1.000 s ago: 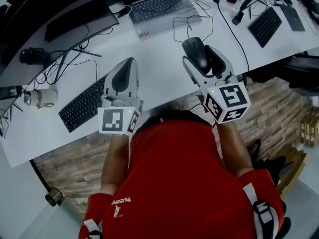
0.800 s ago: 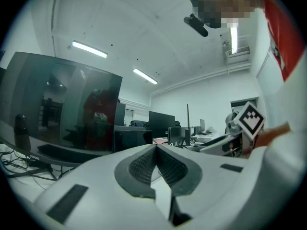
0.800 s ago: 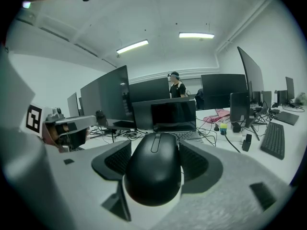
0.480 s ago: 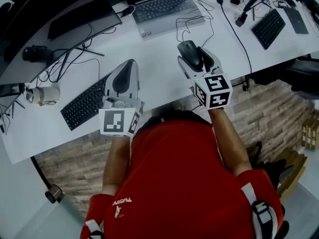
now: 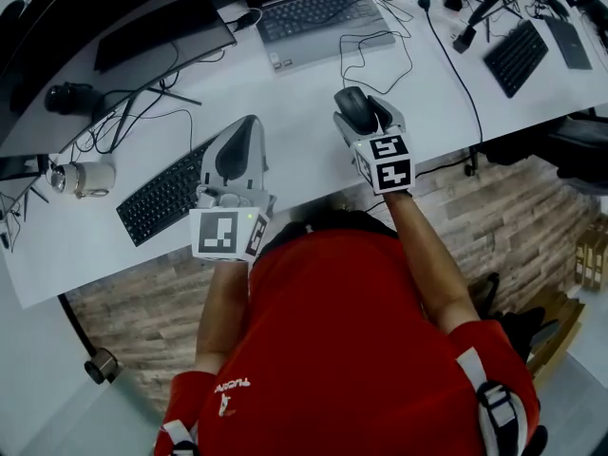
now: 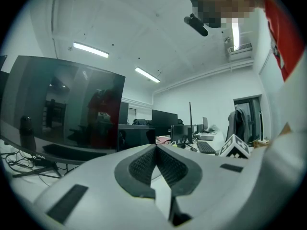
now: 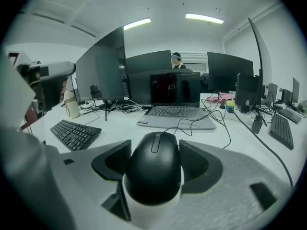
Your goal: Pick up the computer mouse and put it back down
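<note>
Though between right gripper [image 7: 154, 148] fingers [image 7: 114, 161], mouse [image 7: 153, 174] flanks out of sight.

Seen from my remote station: an open-plan office. A long white table [image 5: 304, 131] carries a laptop [image 5: 313, 17], a black keyboard [image 5: 166, 198], a wired computer mouse [image 7: 153, 169] and tangled cables [image 7: 124, 108] beside a large monitor [image 7: 103, 66]. Beyond it I see more screens [image 6: 165, 116] on further desks, under fluorescent ceiling strips [image 7: 204, 17], with plank-pattern flooring [image 5: 513, 198] below.
</note>
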A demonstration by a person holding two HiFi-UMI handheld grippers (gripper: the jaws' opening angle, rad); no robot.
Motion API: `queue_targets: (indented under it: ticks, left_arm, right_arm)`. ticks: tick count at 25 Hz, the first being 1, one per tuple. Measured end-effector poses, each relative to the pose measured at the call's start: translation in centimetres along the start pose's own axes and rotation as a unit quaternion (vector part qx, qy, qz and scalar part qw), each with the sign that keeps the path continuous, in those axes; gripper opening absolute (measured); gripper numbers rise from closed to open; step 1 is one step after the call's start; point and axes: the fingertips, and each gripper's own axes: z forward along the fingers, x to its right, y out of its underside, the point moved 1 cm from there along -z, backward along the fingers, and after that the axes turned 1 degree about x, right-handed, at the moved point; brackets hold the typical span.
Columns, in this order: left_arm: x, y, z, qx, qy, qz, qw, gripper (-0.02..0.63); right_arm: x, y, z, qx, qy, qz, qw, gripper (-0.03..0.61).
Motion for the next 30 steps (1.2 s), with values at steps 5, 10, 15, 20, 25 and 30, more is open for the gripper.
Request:
queue_targets:
  ticks: [5,10,15,20,25,30]
  left_arm:
    - [0.0,0.2,0.0,-0.002,-0.001,0.001,1.0,0.009]
    - [0.0,0.4,0.0,-0.004,-0.002,0.001,1.0,0.009]
    - [-0.1,0.5,0.1,-0.008,-0.004,0.002,1.0,0.009]
    - [-0.2,0.7,0.1,-0.012,-0.006,0.003,0.9999,0.009]
    - [-0.3,0.7,0.2,-0.014,-0.007,0.005,0.9999,0.009]
    - [-0.1,0.8,0.4,-0.016,-0.006,0.005,0.9998,0.009]
  right_arm:
    - [0.1,2.0,1.3,-0.027,0.003,-0.006,1.0,0.313]
    - [0.2,3.1,2.2,-0.046,0.004,-0.006,0.999,0.313]
    - [0.3,4.1,2.9,-0.059,0.003,-0.006,0.998,0.314]
    - [0.3,4.8,3.4,-0.07,0.002,-0.002,0.998,0.314]
    - [0.2,5.2,3.7,-0.078,-0.002,0.0,0.997,0.318]
    - [0.2,5.5,4.0,-0.078,-0.002,-0.008,0.997,0.321]
